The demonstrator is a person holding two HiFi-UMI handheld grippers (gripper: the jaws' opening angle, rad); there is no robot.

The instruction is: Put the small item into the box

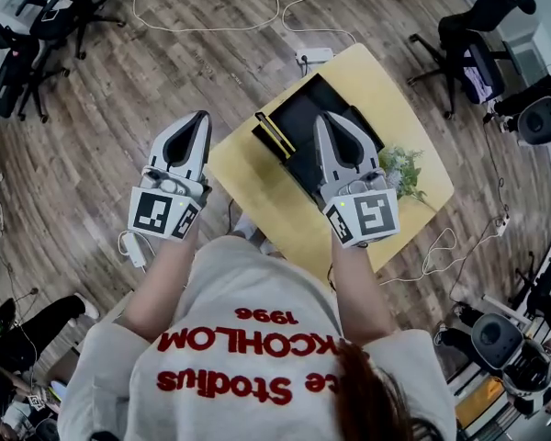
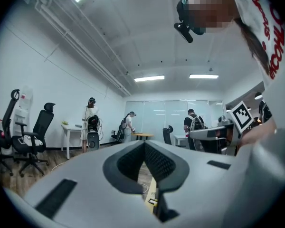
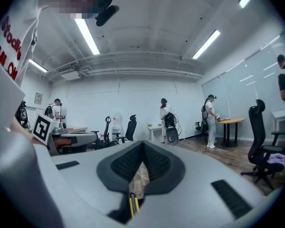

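From the wearer's white shirt [image 1: 239, 356], both forearms reach forward. The left tongs [image 1: 203, 118] are held level, just left of the counter's edge as the head view shows it. Their pads meet at the tip with nothing between them. The right tongs [image 1: 324, 119] are held level above the box [image 1: 294, 118]. Their pads also meet at the tip and hold nothing.

The yellow counter [image 1: 248, 168] carries the black box near its middle. A black-and-yellow strip [image 1: 275, 136] lies along the box's left edge. We cannot make out the small item in any view. A potted plant [image 1: 406, 171] stands on the counter, just right of the box.

Beyond the counter, a white cable [image 1: 211, 21] loops across the wooden floor [image 1: 92, 118]. Office chairs [image 1: 64, 12] stand well apart at the far corners.
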